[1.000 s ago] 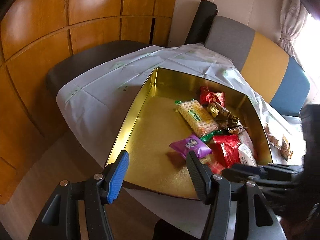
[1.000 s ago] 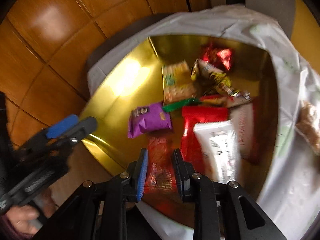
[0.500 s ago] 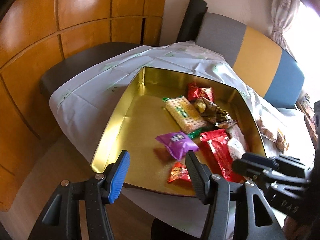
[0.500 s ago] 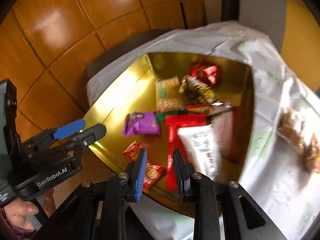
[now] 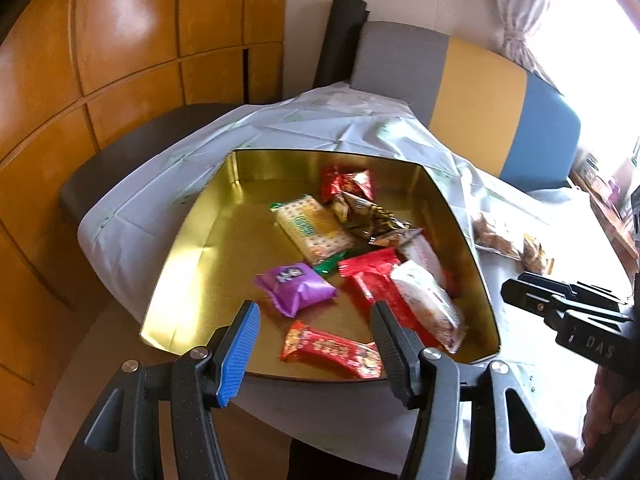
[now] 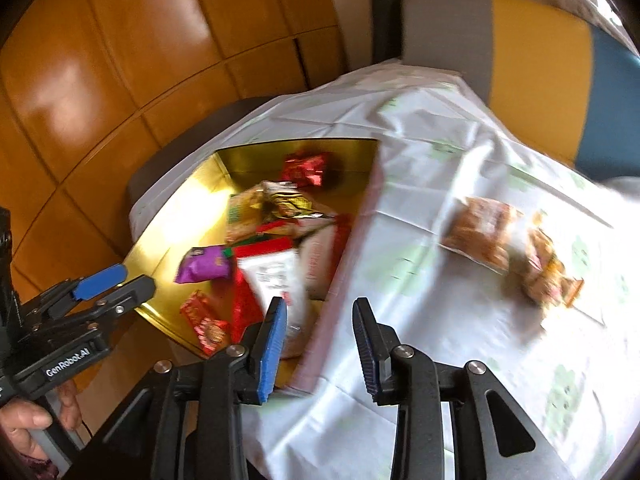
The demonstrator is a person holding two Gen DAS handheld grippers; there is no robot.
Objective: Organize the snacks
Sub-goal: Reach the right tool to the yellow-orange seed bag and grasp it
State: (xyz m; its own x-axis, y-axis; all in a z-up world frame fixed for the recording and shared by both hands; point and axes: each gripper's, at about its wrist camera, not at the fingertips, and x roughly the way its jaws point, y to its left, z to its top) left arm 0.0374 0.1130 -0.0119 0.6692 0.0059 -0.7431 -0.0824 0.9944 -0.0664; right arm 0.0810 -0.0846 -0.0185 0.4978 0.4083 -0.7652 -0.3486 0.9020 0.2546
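Gold tin (image 5: 192, 240) sits on the white tablecloth (image 5: 312, 128) with most snacks piled toward its right side; purple pack (image 5: 294, 286) and a red bar (image 5: 332, 350) lie near the front edge; left gripper (image 5: 314, 344) hangs spread wide over that edge, holding nothing; right gripper (image 6: 320, 340) is spread too, empty, above the tin's right wall; two clear-wrapped pastries (image 6: 508, 244) sit out on the cloth, well apart from the tin.

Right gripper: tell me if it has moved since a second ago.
Yes. The right gripper has swung right, from over the gold tin toward the cloth beside it, and its jaws have opened.
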